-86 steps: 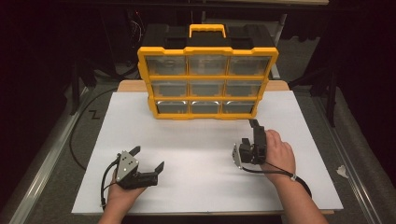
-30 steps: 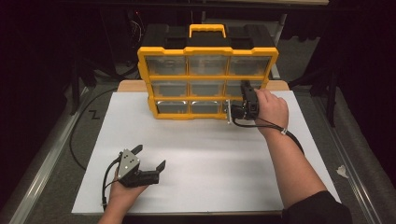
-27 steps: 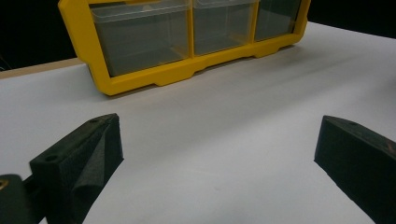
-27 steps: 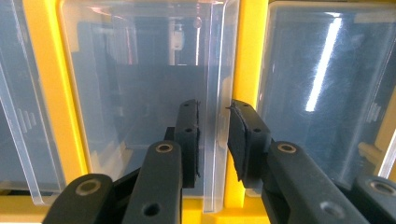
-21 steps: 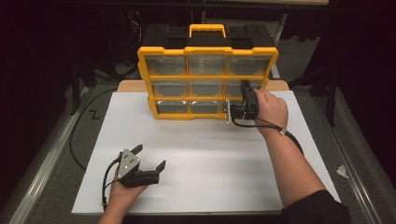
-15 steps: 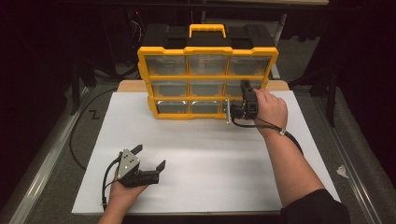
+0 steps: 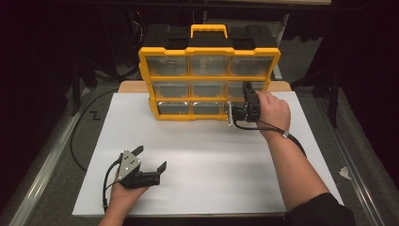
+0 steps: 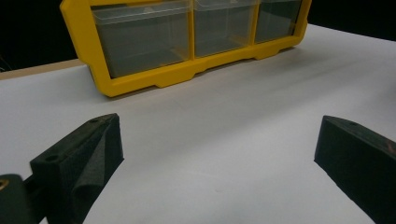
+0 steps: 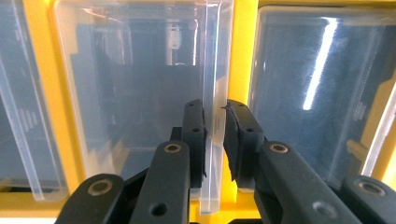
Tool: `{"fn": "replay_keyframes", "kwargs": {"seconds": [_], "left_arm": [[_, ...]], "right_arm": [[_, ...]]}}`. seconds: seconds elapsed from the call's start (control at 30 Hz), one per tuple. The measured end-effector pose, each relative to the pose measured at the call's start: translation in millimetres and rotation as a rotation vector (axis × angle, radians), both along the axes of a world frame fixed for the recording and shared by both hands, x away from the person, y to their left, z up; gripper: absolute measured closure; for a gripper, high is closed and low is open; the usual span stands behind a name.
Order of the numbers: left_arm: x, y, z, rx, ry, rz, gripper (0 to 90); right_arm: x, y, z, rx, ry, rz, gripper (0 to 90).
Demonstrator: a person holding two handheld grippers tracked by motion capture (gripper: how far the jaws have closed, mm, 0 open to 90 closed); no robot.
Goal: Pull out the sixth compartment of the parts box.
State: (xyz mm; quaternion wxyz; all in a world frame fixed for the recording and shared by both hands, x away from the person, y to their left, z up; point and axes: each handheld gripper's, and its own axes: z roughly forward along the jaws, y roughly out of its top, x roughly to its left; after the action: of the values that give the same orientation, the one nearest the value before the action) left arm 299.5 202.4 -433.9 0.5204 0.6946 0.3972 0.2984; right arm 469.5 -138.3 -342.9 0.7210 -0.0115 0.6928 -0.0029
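White tabletop [image 7: 211,155]: right gripper [image 7: 248,104], moved from lower right of frame, now pinches a clear drawer lip [image 9: 214,112] on yellow organizer [image 7: 207,82] at upper centre, drawer probably next pulled; left gripper [image 7: 141,167] spread, idle

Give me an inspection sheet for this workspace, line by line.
Surface: white sheet over a table.
Job's things: yellow organizer standing upright, nine clear drawers.
Clutter: nothing seen on the sheet.
Grippers: right gripper pinching the pull tab of a bottom-row drawer; left gripper open, near the sheet's front.
Cables: one from the left gripper, one from the right.
Surroundings: dark; grey floor, small white scrap at the right.
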Motion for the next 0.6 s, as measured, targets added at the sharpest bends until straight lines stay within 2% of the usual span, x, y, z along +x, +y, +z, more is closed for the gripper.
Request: {"fn": "replay_keyframes", "kwargs": {"seconds": [0.03,0.07,0.1,0.13,0.17,0.6], "left_arm": [[-0.1,0.2,0.1,-0.001,0.0,0.0,1.9],[-0.1,0.5,0.2,-0.002,-0.001,0.001,1.9],[-0.1,0.6,0.2,-0.003,-0.002,0.001,1.9],[-0.1,0.6,0.2,-0.003,-0.002,0.001,1.9],[0.0,0.7,0.2,-0.003,-0.002,0.001,1.9],[0.5,1.6,0.4,-0.009,-0.008,0.003,1.9]], "right_arm": [[-1.6,-0.3,0.8,-0.015,-0.009,0.008,80.9],[-3.0,-0.4,1.6,-0.022,0.001,0.006,80.9],[-3.9,-0.7,0.7,-0.02,-0.014,0.012,80.8],[-5.6,-0.7,0.5,-0.015,-0.001,0.004,80.9],[-7.0,-0.7,1.2,-0.025,-0.009,0.011,80.9],[-20.7,-1.7,-0.1,-0.007,0.0,0.013,80.7]]}}
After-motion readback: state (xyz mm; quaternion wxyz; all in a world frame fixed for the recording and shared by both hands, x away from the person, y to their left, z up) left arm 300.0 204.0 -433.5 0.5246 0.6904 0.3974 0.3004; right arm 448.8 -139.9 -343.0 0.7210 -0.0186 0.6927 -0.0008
